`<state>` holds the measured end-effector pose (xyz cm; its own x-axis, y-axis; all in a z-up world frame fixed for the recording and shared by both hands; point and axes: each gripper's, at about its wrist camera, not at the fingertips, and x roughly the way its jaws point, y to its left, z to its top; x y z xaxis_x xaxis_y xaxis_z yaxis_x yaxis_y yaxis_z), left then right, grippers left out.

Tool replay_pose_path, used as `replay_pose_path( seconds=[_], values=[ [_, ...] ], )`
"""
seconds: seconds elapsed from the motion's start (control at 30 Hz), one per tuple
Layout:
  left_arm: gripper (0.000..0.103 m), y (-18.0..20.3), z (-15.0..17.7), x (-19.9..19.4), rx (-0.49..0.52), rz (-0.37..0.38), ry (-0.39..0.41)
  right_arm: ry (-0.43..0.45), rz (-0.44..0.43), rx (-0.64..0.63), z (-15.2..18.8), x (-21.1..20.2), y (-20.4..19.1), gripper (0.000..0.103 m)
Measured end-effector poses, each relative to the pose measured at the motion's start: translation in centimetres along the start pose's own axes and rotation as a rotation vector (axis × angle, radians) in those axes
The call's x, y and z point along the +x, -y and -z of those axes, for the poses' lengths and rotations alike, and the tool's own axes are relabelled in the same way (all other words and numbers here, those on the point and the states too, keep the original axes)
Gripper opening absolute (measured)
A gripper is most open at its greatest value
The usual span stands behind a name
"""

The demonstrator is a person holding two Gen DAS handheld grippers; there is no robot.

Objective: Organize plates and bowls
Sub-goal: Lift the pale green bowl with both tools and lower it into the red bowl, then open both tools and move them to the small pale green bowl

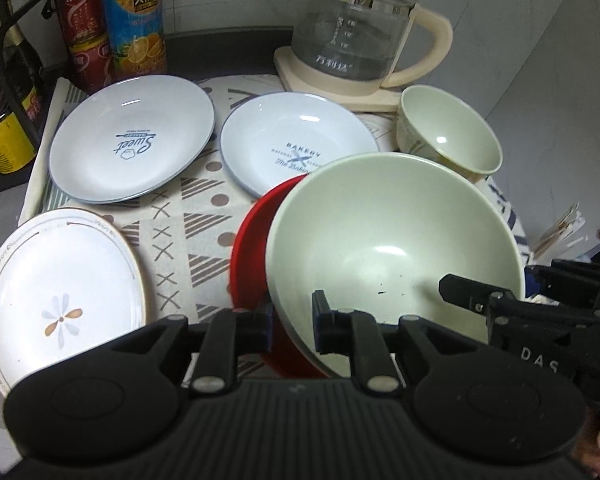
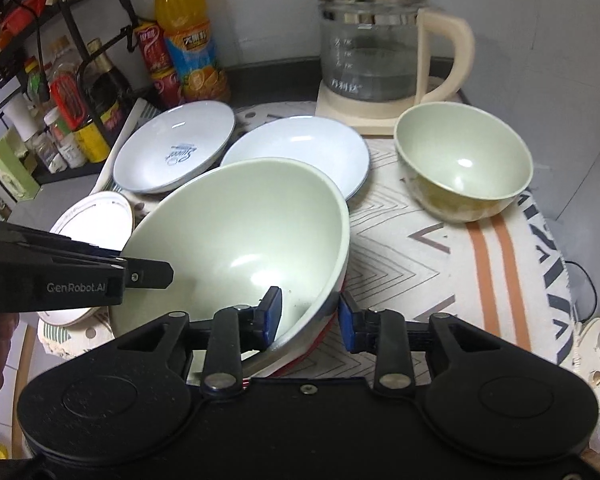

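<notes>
A large pale green bowl (image 1: 380, 240) (image 2: 240, 232) sits tilted in a red dish (image 1: 252, 248) on the patterned cloth. My left gripper (image 1: 294, 324) straddles the bowl's near rim and is shut on it. On the bowl's right rim, my right gripper (image 2: 310, 316) has one pad inside and one outside; a gap shows, so it is open. Farther back are a small green bowl (image 1: 452, 136) (image 2: 464, 160), two pale blue plates, "Sweet" (image 1: 132, 140) (image 2: 176, 148) and "Bakery" (image 1: 296, 136) (image 2: 300, 148), and a white flower plate (image 1: 60, 280) (image 2: 96, 216) at the left.
A glass kettle (image 1: 352, 32) (image 2: 372, 44) on a cream base stands at the back. An orange juice bottle (image 1: 134, 20) and red cans (image 1: 84, 28) line the back left, beside a black rack of sauce bottles (image 2: 80, 80). The cloth's right edge (image 2: 556, 280) drops off.
</notes>
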<state>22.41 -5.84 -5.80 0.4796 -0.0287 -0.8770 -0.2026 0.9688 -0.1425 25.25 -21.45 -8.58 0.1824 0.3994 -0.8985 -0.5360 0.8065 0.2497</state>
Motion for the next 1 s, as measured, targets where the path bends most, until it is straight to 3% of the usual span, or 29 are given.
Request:
replay_pose_path(
  seconds=[0.2,0.27,0.33,0.4,0.6,0.8,1.0],
  values=[
    [0.020,-0.6,-0.2,0.4,-0.003,-0.022,-0.004,-0.002,-0.003,-0.022,-0.2,0.4,-0.3,0.039],
    [0.033,-1.1,-0.5,-0.2,-0.035,-0.024,0.039,0.011,-0.013,-0.022,-0.3,0.2,0.0,0.045],
    [0.057,-1.1,-0.9,-0.8,-0.034,-0.045,0.073,0.022,-0.013,-0.023,-0.4,0.0,0.1,0.049],
    [0.065,-1.2,-1.2,-1.3,-0.033,-0.064,0.099,0.032,-0.008,-0.015,-0.5,-0.2,0.5,0.058],
    [0.078,-1.3,-1.7,-2.1,-0.029,-0.096,0.129,0.099,-0.008,0.023,-0.4,-1.7,1.8,0.089],
    [0.082,-1.5,-1.7,-2.1,-0.042,-0.092,0.138,0.118,-0.004,0.063,-0.1,-2.1,3.1,0.096],
    [0.082,-0.1,-1.8,-2.1,0.015,-0.058,0.140,0.133,0.009,0.111,0.3,-2.5,4.3,0.103]
  ],
)
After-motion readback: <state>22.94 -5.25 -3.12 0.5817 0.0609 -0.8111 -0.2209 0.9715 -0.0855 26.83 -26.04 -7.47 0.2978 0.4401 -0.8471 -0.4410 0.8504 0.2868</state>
